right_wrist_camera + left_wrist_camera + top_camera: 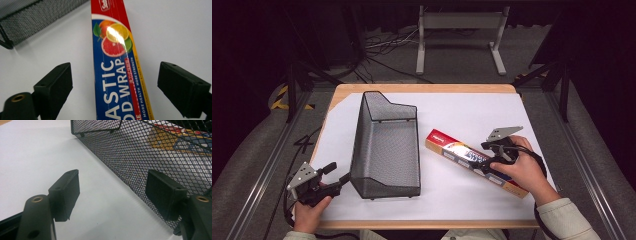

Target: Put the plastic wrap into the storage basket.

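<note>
We judge the grasp is about to begin: our right claw (493, 156) hangs spread astride the plastic wrap box (117, 72) lying on the tabletop (462, 195) beside the mesh basket (384, 145), needing closure next, while our left claw (337, 174) waits spread at the basket's near corner.

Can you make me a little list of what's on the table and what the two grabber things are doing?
table cover: white sheet
basket: black mesh basket, left of middle, nothing inside
box: plastic wrap box, lying flat, right of basket
left hand-held gripper: open, at the basket's near left corner, one jaw at the mesh wall
right hand-held gripper: open, jaws on either side of the box, not closed on it
</note>
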Available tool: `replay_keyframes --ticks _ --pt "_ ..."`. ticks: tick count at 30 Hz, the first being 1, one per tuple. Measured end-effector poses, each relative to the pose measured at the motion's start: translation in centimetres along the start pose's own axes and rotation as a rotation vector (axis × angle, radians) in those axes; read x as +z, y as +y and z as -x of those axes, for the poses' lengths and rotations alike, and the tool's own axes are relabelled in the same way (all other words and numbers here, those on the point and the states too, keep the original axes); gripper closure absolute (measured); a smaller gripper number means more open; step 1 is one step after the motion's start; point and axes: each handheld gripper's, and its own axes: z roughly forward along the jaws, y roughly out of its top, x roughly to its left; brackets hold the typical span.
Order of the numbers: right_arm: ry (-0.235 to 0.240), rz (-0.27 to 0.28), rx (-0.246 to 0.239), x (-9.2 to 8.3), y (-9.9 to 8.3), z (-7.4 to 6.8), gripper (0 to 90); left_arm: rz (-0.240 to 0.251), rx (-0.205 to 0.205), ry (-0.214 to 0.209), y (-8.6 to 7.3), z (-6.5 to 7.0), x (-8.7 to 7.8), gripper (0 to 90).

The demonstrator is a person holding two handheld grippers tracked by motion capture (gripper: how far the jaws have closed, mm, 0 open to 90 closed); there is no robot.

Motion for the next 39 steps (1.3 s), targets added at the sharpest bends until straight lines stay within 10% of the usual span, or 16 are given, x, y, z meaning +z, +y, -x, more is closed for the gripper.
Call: replay_keyframes --ticks 13,23,39 --pt "-0.032 -0.202 -0.073 2.9 0.5 -0.5 14.8 0.003 0.005 0.0 0.1 -0.1 -0.1 28.3" --pt "-0.037 -0.354 -0.151 4.4 1.1 -0.3 34.8 0.006 0.002 -0.001 0.1 -0.1 -0.1 28.4" --pt "-0.049 -0.3 -0.13 2.5 1.2 0.1 41.0 0.012 -0.005 0.004 0.1 -0.1 -0.2 28.4"
